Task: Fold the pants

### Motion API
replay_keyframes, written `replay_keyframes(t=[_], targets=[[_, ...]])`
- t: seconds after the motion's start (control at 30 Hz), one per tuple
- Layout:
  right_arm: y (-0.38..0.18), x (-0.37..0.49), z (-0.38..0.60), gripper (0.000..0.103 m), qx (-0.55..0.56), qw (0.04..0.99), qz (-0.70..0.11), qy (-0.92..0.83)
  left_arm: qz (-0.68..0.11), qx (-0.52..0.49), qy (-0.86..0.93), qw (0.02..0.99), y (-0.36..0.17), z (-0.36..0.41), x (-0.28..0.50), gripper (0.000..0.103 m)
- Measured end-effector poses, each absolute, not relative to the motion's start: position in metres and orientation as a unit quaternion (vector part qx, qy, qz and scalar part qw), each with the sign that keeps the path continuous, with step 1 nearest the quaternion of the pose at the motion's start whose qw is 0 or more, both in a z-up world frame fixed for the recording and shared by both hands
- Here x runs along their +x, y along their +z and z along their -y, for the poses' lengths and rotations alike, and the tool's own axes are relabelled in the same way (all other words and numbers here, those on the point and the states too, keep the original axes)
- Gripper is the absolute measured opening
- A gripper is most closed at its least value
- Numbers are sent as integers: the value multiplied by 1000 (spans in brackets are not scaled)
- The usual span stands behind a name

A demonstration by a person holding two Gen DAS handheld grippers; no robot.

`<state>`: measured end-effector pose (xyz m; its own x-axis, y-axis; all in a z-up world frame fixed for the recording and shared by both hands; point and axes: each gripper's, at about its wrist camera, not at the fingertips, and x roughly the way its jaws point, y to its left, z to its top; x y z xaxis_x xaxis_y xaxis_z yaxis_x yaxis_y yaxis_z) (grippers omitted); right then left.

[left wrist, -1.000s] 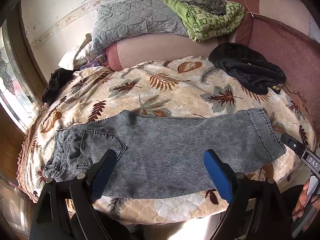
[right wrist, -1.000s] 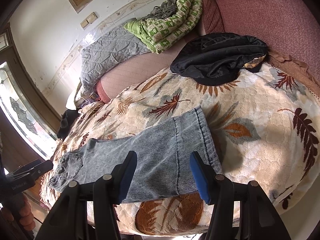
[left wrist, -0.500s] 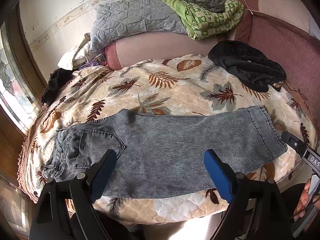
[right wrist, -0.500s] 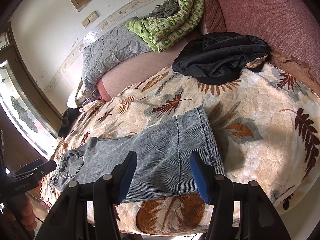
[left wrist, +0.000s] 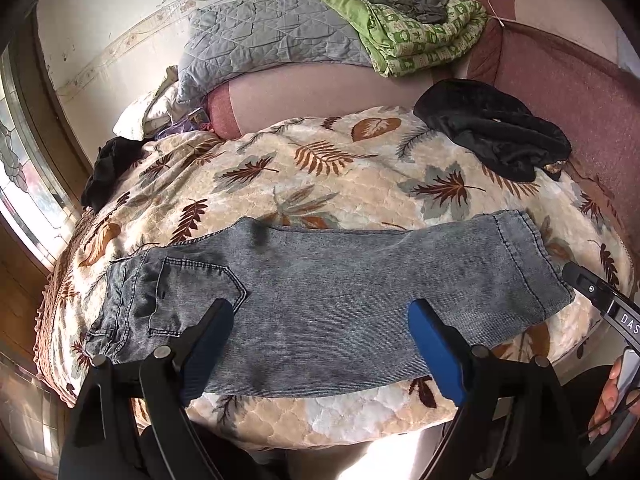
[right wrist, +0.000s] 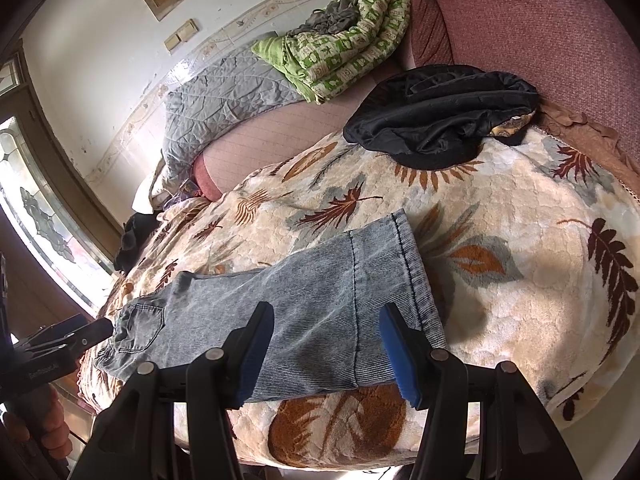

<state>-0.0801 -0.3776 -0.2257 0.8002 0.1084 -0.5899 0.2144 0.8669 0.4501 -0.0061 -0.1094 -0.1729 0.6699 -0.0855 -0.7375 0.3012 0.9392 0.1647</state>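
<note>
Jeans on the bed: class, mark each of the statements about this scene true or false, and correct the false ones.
1. The grey jeans lie flat on the leaf-patterned blanket. True.
2. The left gripper is clamped on the waistband. False: its jaws are open, holding nothing.
3. A black garment lies beyond the hem end. True.
4. The right gripper holds the hem. False: it is open, empty.
5. The green quilt covers the jeans. False: it sits far back.
</note>
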Motion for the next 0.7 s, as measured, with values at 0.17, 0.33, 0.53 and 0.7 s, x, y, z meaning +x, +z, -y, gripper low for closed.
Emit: replay_keyframes(t=[0.17, 0.33, 0.53, 0.7], targets=[[-226, -81, 380, 59, 260, 912, -314, -29, -395, 137, -107, 902, -175, 109, -5, 89], [-226, -80, 377, 59, 255, 913, -318, -28, -397, 136, -108, 901, -177, 108, -3, 89], [-226, -74, 370, 59, 257, 911, -321, -22, -404, 132, -107, 899, -183, 104, 3, 89], [-224, -62, 349, 59, 242, 913, -329, -5, -408, 125, -100, 899, -188, 93, 10, 89]])
